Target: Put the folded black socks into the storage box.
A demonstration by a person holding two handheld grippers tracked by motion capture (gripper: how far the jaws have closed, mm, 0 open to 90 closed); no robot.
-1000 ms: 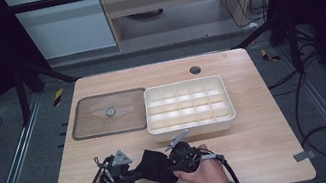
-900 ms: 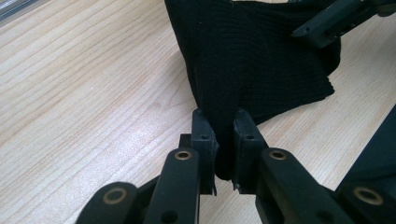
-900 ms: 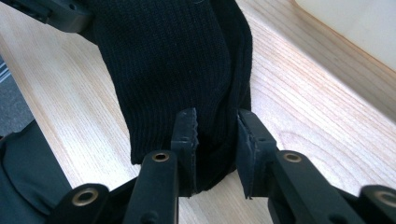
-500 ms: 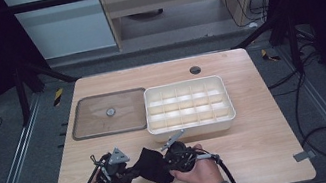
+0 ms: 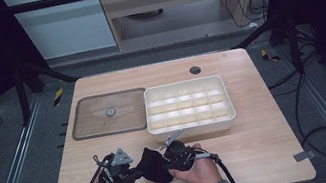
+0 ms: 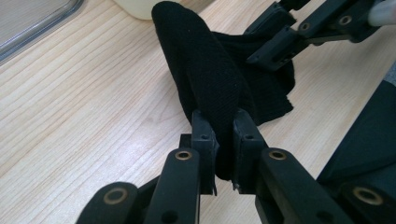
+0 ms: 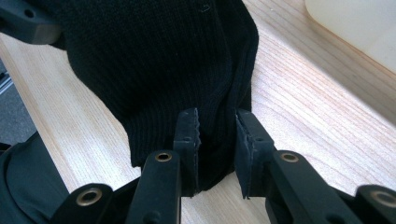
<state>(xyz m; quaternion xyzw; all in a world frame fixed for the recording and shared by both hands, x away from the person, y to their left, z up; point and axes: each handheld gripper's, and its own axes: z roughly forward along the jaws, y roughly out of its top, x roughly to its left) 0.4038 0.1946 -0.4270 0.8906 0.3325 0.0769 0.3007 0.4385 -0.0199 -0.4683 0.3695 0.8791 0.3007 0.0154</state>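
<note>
The left gripper [image 5: 132, 174] is clenched on one end of a black knitted sock [image 5: 153, 165], its jaws pinching a fold of the cloth just above the desk [image 5: 258, 125]. The sock hangs between the two hands at the near edge of the desk, in front of the white divided box [image 5: 188, 107] and to the right of the flat clear lid [image 5: 109, 113]. It looks light, soft and floppy – it should sag and fold wherever it is not held, so the ribbed cuff or a doubled edge seems the surest place to take it. The right gripper [image 7: 217, 137] has the other end between its jaws, which have just been closing on the bunched cloth. Whether the sock is single or doubled – and which end is the toe – is hard to make out.
</note>
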